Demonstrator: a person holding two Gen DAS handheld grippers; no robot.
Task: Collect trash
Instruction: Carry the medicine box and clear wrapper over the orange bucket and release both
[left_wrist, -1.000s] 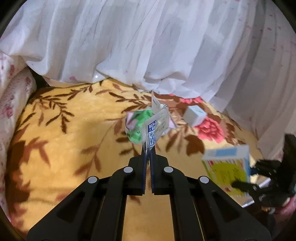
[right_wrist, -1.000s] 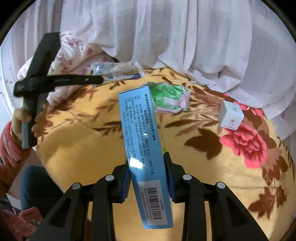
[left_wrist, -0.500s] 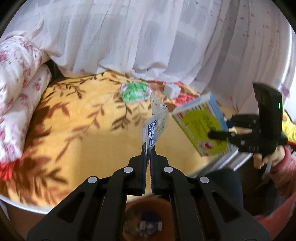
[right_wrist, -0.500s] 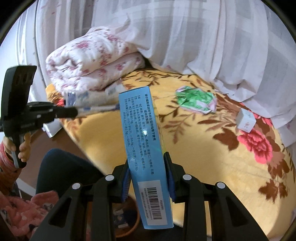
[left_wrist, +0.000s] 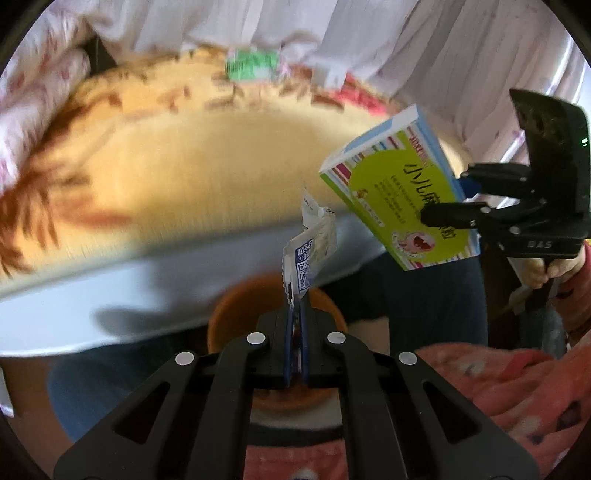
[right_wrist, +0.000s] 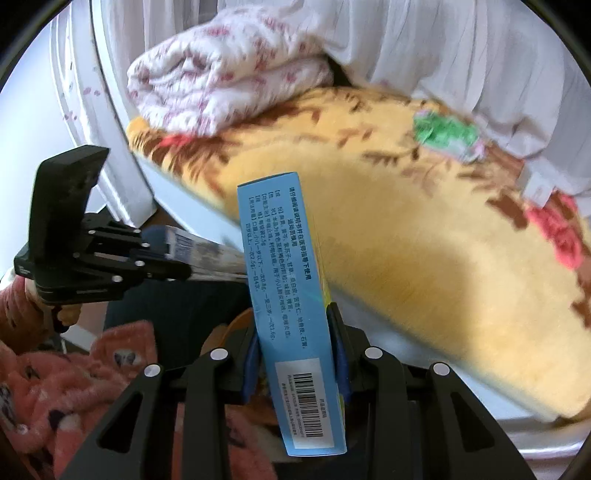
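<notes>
With both loads over the orange bin (left_wrist: 225, 314), release sachet (left_wrist: 310, 254) first: left gripper (left_wrist: 294, 317) jaws pinch it. Right gripper (right_wrist: 295, 350) jaws clamp med box (right_wrist: 291, 295); center, then drop.

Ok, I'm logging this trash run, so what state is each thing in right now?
left gripper: shut on sachet
sachet: pinched at its lower edge, over the orange bin
right gripper: shut on medicine box
medicine box: held off the bed
orange bin: open-topped, below the left fingers
green wrapper: lying on the blanket
</notes>
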